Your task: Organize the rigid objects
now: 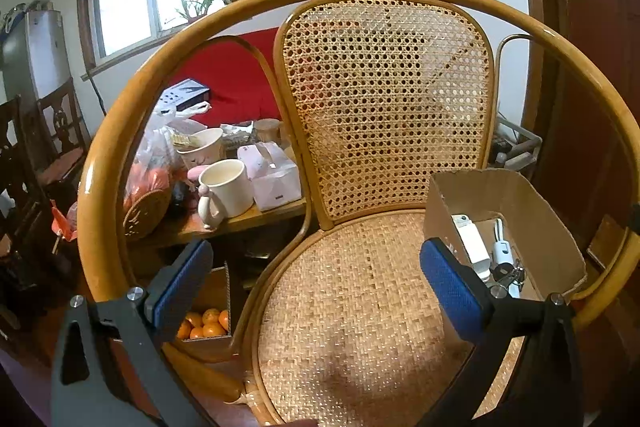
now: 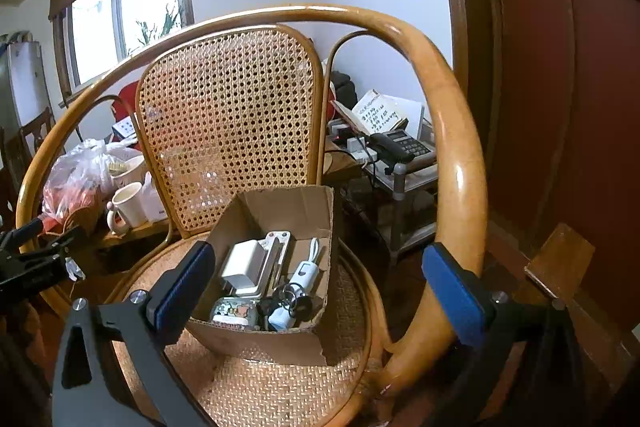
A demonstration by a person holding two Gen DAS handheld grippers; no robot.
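On the far left a cluttered wooden tabletop (image 1: 256, 217) carries a cream ceramic mug (image 1: 224, 191). The left tool (image 1: 316, 283) hangs wide and empty over the woven cane chair seat (image 1: 360, 307). At the seat's right, the open brown cardboard box (image 2: 280, 341) gathers the rigid pieces (white plastic charger (image 2: 244, 265), dark metal keys (image 2: 294, 301)), likely collected there for sorting, the right tool (image 2: 318, 287) spread wide before it, holding nothing.

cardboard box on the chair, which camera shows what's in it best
The right wrist view: the cardboard box sits near centre and its open top shows a white charger, keys and a small tin. The left wrist view catches it at the right edge, partly behind a finger, with few contents visible.
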